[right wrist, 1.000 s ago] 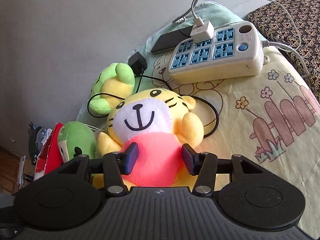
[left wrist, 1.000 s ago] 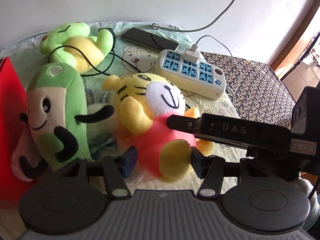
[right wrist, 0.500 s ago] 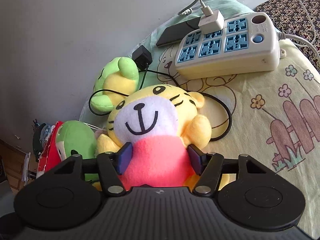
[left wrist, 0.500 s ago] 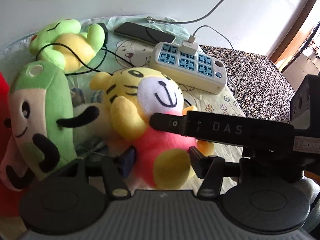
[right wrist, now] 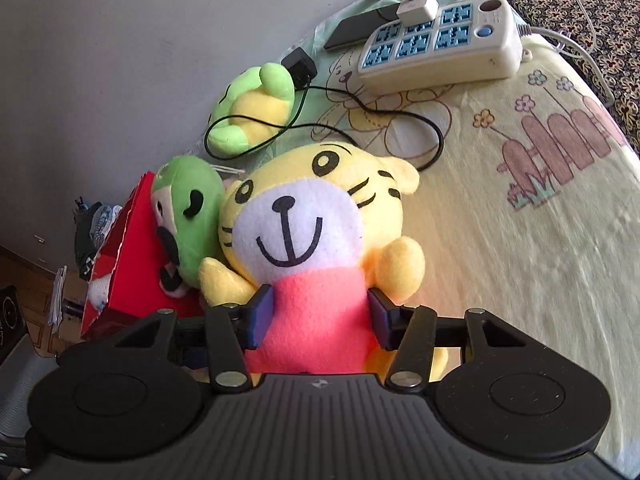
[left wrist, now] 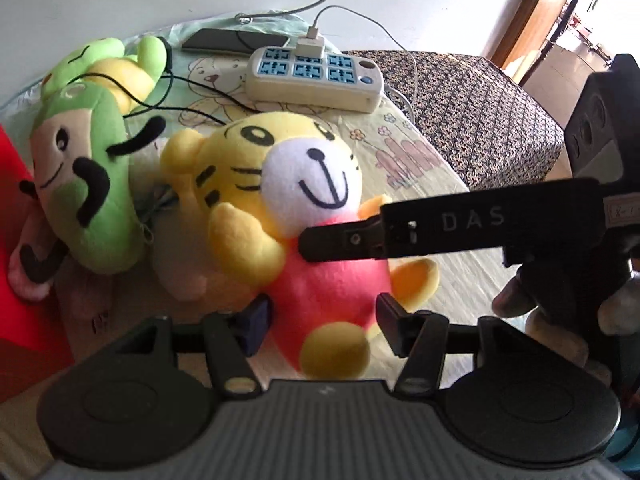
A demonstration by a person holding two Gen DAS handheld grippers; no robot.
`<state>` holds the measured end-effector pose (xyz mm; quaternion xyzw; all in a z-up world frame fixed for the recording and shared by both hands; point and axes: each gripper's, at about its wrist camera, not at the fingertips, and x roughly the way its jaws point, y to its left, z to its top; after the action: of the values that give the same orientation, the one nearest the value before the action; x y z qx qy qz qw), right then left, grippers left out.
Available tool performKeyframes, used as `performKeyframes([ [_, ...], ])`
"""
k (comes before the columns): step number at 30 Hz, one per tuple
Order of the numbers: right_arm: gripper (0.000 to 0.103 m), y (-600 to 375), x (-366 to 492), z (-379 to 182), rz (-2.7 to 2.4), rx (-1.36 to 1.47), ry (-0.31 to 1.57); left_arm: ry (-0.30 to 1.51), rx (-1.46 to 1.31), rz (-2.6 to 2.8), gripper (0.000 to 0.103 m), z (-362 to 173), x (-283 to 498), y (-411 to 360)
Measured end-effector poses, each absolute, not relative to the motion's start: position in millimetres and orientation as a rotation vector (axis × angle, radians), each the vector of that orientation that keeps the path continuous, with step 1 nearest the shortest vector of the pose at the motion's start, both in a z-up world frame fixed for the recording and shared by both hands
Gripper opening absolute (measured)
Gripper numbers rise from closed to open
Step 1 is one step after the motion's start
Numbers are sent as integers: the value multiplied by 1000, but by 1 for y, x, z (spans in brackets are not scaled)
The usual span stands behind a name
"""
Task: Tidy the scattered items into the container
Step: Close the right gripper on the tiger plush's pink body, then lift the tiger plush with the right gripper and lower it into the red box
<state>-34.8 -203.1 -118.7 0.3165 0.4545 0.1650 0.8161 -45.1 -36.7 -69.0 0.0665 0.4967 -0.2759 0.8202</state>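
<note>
Tiger plush (right wrist: 304, 240) in right gripper (right wrist: 316, 316), red box (right wrist: 128, 256) beside

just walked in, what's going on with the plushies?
The right gripper is clamped on the tiger plush at its pink belly. The left gripper is open, its fingers straddling the same toy lower down. Beside the tiger, a green plush leans against the red box. A frog plush, power strip and phone lie on the bed behind.

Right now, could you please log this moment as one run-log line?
right claw: shut on tiger plush | left claw: open around it | red box: holds green plush
</note>
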Motion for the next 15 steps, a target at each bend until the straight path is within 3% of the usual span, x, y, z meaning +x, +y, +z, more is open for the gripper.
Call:
performKeyframes([
  [8, 57, -241, -51, -105, 266, 767, 858, 1004, 52, -521, 63, -49, -41, -15],
  [15, 56, -244, -45, -135, 210, 853, 936, 978, 92, -570, 64, -48, -37, -39],
])
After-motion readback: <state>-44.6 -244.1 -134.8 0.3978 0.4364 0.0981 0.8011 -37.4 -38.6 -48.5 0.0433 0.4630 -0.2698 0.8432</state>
